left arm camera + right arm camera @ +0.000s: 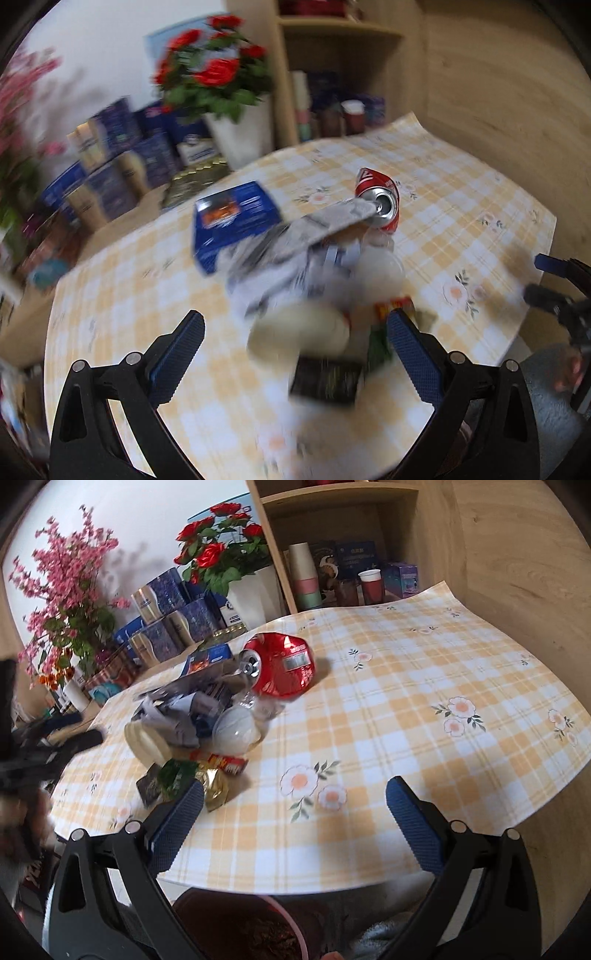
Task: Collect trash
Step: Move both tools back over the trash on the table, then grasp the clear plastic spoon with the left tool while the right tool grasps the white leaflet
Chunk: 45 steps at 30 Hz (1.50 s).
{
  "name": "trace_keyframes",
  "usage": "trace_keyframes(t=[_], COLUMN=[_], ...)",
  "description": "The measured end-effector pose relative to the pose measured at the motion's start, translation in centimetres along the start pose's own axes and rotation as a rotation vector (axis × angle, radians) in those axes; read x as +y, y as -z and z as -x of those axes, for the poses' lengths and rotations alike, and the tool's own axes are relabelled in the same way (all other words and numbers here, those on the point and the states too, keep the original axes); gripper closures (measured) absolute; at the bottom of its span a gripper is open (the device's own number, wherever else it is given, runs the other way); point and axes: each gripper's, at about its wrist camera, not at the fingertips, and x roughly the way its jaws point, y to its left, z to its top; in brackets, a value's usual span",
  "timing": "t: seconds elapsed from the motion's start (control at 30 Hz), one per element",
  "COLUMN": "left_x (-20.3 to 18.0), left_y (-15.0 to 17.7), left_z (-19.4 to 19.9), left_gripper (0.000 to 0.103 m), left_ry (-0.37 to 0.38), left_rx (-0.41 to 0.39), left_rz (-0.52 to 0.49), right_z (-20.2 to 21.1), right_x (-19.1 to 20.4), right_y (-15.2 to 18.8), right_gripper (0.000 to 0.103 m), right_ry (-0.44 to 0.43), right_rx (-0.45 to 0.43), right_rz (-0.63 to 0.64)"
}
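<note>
Trash lies heaped on the table (424, 686) under its yellow checked cloth, left of centre in the right wrist view, and we take the pieces from largest down: one crushed red can (282, 668) at the far end of the heap, its open mouth turned toward us; one blue box (232, 221) beside it, half covered; a wad of crumpled grey paper (177, 716); one clear plastic bottle (236, 731) lying on its side; one cream lid (144, 742); one dark packet (325, 380); one small red wrapper (221, 762) and one gold foil wrapper (214, 786). Our left gripper (295, 350) hangs over the near side of the heap with its jaws spread wide, holding nothing and touching nothing we can make out. Our right gripper (295, 819) is likewise wide open and empty, above bare cloth, its left finger (177, 827) just beside the gold wrapper. Motion blur smears most of the left wrist view, so the cream lid and dark packet are hard to read there. Below the table edge we see the rim of a dark red bin (258, 919), cut off by the frame.
</note>
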Motion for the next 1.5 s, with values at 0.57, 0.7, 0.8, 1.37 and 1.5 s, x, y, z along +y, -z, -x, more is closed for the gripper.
trace_keyframes(t=[0.57,0.7,0.8,1.37,1.5], left_x=[8.3,7.5,7.5,8.2,10.2], left_y=[-4.9,-5.7,-6.2,-5.2,-4.1], left_z=[-7.3,-8.6,-9.6,-9.3,-5.6], left_gripper=[0.064,0.064,0.064,0.093,0.093], left_ry=[0.201,0.195,0.166,0.172,0.182], left_rx=[0.137,0.182,0.205,0.17,0.044], left_rz=[0.249,0.182,0.173,0.199,0.317], right_z=[-2.8,-3.0,-3.2,-7.7,-10.4], right_x=[-4.3,-4.0,-3.6,3.0,4.8], right_y=[-1.2,-1.5,-1.8,-6.9,-8.6], right_gripper=[0.006,0.006,0.006,0.006,0.006], right_ry=[0.007,-0.001,-0.009,-0.25,-0.343], right_rx=[0.027,0.02,0.023,0.055,0.094], right_rz=[-0.089,-0.078,-0.07,-0.104,-0.203])
